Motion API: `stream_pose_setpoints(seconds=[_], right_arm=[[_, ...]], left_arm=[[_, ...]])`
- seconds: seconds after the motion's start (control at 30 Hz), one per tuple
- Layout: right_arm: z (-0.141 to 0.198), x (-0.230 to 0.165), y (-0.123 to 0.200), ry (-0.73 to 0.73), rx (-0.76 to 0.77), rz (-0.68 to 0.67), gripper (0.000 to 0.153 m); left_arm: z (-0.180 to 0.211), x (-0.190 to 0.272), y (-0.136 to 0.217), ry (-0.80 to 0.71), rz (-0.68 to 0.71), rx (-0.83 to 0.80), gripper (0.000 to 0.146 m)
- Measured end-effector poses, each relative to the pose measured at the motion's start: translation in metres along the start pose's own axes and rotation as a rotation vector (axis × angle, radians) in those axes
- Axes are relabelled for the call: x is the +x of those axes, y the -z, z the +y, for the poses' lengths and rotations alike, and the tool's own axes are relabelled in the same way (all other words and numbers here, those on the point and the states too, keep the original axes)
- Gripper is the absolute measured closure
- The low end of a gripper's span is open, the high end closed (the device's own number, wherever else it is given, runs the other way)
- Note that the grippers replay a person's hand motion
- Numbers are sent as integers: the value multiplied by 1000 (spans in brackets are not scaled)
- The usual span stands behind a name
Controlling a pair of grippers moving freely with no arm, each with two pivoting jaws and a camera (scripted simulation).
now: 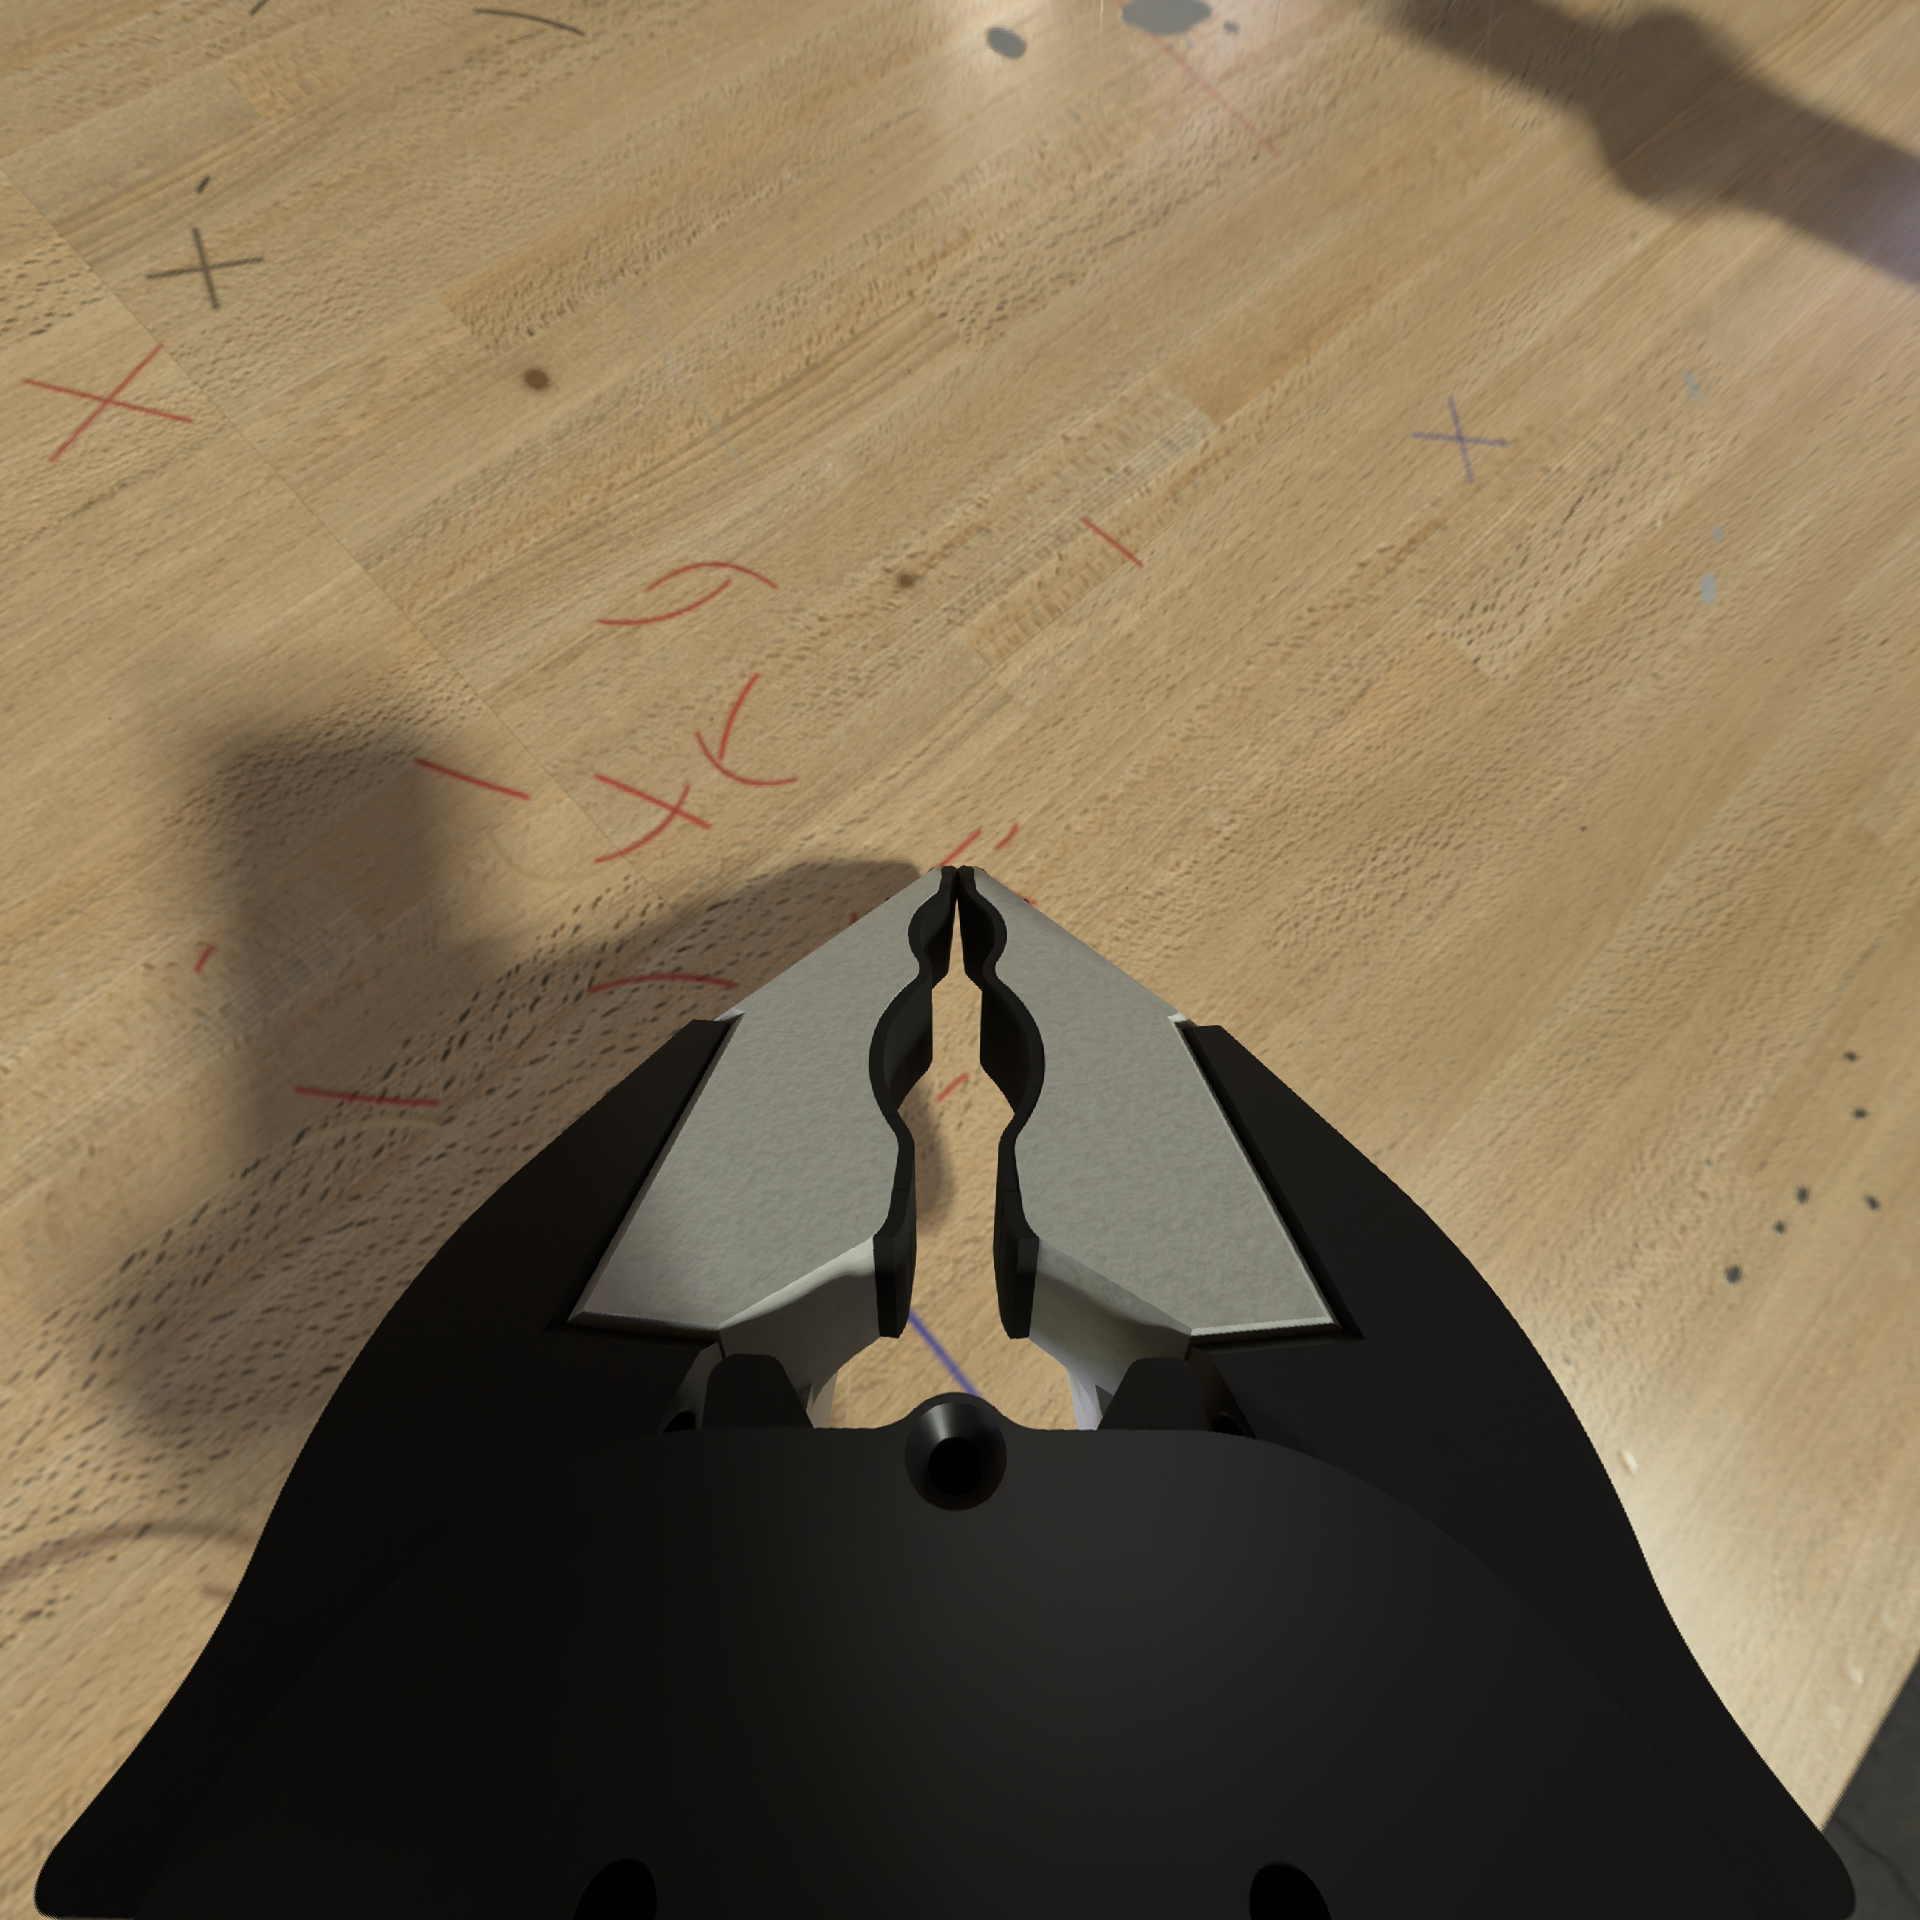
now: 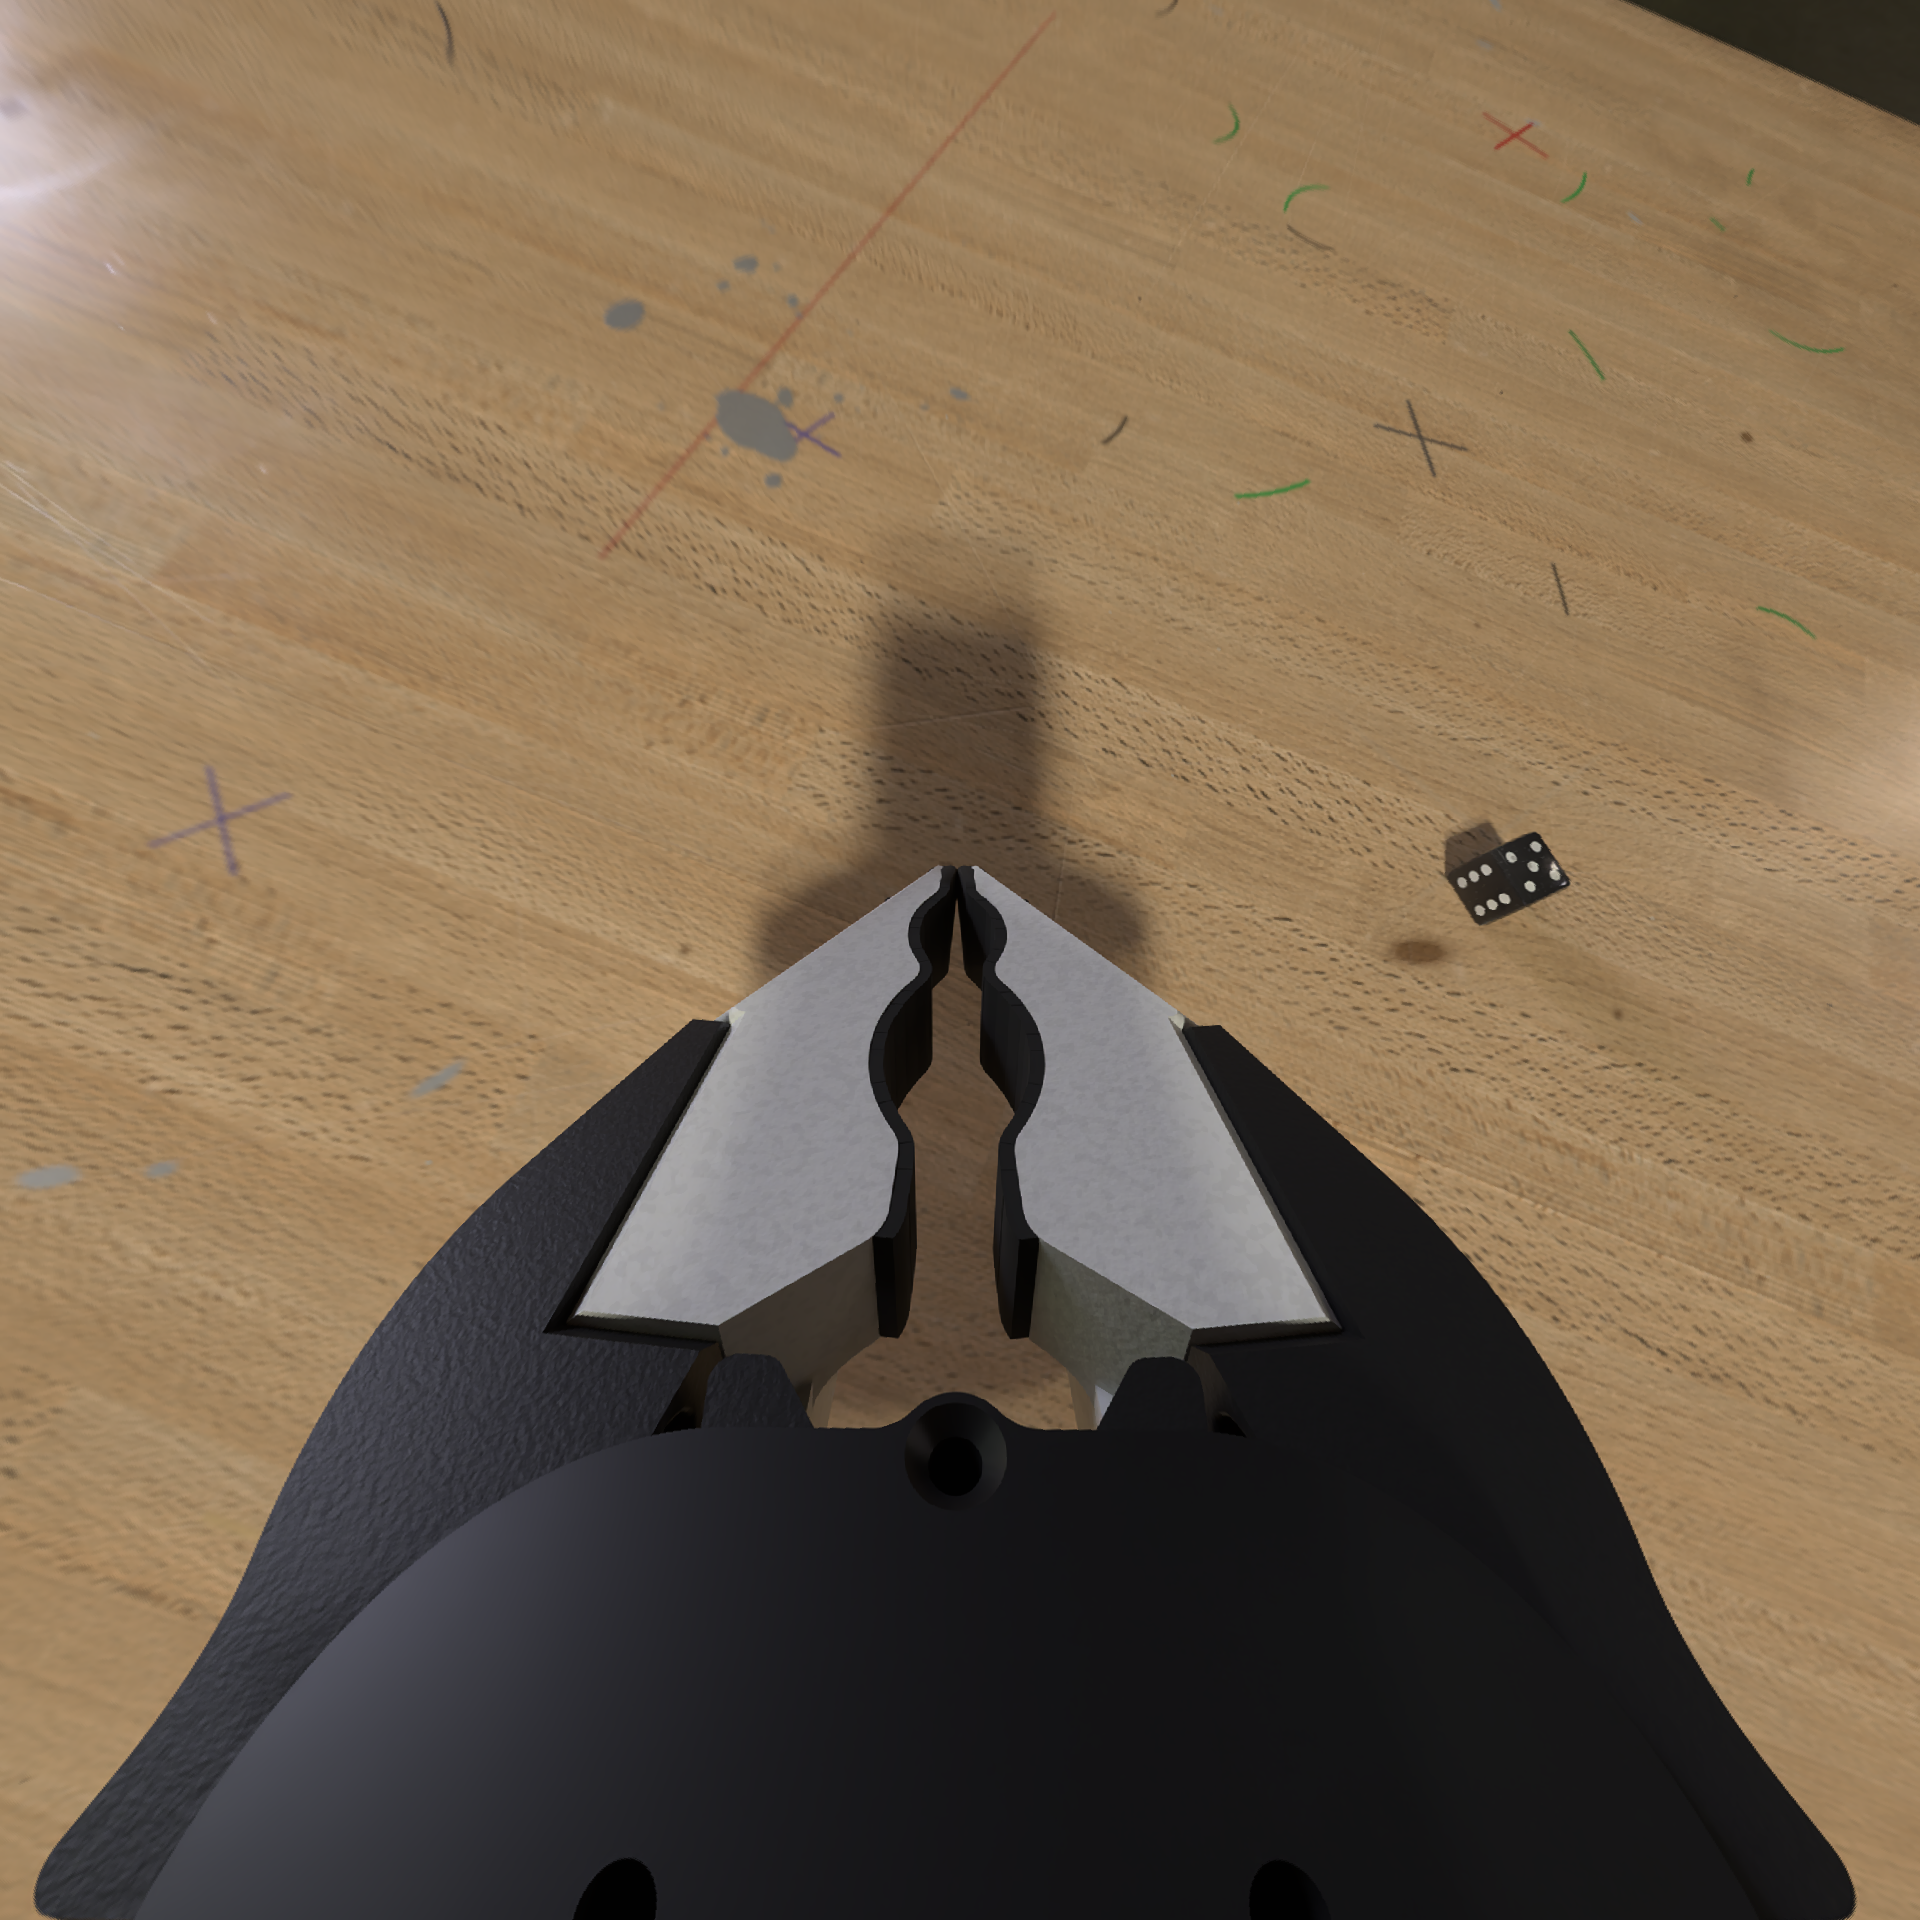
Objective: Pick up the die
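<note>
A small black die [image 2: 1509,878] with white pips lies on the wooden table [image 2: 520,675] in the right wrist view, to the right of my right gripper [image 2: 956,873] and a little ahead of its tips. My right gripper is shut and empty, above the table. My left gripper [image 1: 956,873] is shut and empty over the wooden table [image 1: 1247,727]. The die does not show in the left wrist view.
The table bears pen crosses, arcs and grey paint spots [image 2: 753,421]. The table's far edge [image 2: 1787,62] shows at the top right of the right wrist view. Its near edge [image 1: 1860,1766] shows at the bottom right of the left wrist view.
</note>
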State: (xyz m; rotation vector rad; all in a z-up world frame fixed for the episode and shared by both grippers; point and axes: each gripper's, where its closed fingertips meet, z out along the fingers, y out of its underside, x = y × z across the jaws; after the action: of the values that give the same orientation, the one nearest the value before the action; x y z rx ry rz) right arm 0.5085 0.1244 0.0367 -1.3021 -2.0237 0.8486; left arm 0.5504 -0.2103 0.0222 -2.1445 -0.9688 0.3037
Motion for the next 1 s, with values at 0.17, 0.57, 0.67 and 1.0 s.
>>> stream_pose_setpoints(seconds=[0.17, 0.57, 0.67, 1.0], right_arm=[[6, -4, -10, 73, -54, 8, 153], [15, -14, -9, 113, -84, -28, 153], [15, -14, -9, 140, -86, -27, 153], [20, -11, -10, 139, -92, -1, 153]], left_arm=[[0, -5, -10, -40, -42, -48, 146], [2, -15, -15, -63, -84, -68, 146], [1, -26, -14, -46, -118, -56, 146], [2, -18, -12, -60, -33, -57, 146]])
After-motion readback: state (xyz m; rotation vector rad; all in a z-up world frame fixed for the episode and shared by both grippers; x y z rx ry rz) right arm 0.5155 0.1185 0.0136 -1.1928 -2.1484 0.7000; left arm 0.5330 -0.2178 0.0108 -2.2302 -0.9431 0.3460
